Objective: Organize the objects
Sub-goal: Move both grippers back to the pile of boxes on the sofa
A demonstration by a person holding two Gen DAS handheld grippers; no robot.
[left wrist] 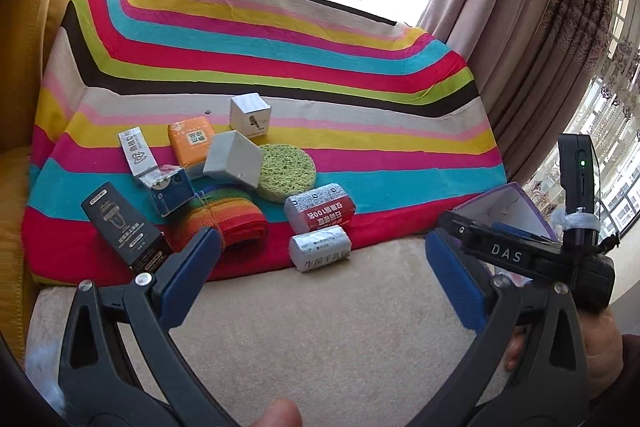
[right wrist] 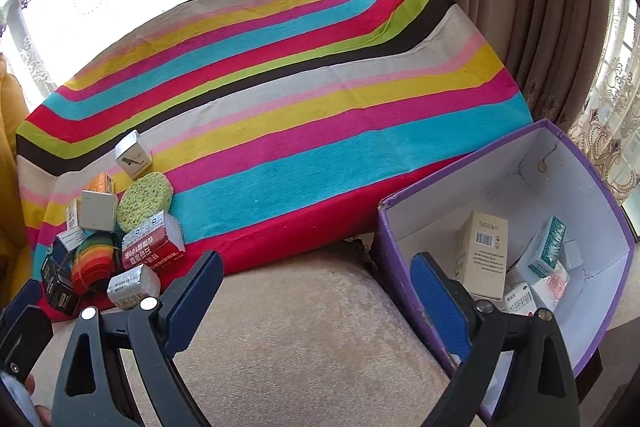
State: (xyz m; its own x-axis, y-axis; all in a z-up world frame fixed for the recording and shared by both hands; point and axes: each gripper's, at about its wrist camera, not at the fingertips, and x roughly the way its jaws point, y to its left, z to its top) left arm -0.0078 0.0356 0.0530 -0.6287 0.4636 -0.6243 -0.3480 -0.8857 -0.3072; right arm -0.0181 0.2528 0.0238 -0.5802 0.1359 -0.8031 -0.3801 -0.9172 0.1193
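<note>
**Grippers wide and empty over the couch**

Clutter sits in a heap on the striped cloth: a green sponge, a grey box, an orange packet, a rainbow roll, a black box, 2 foil packs and a white cube. The left gripper hangs over the beige cushion near the heap, fingers spread wide, holding nothing. The right gripper is equally wide and empty, its right finger at the near wall of the purple box, which holds several small cartons.
</note>
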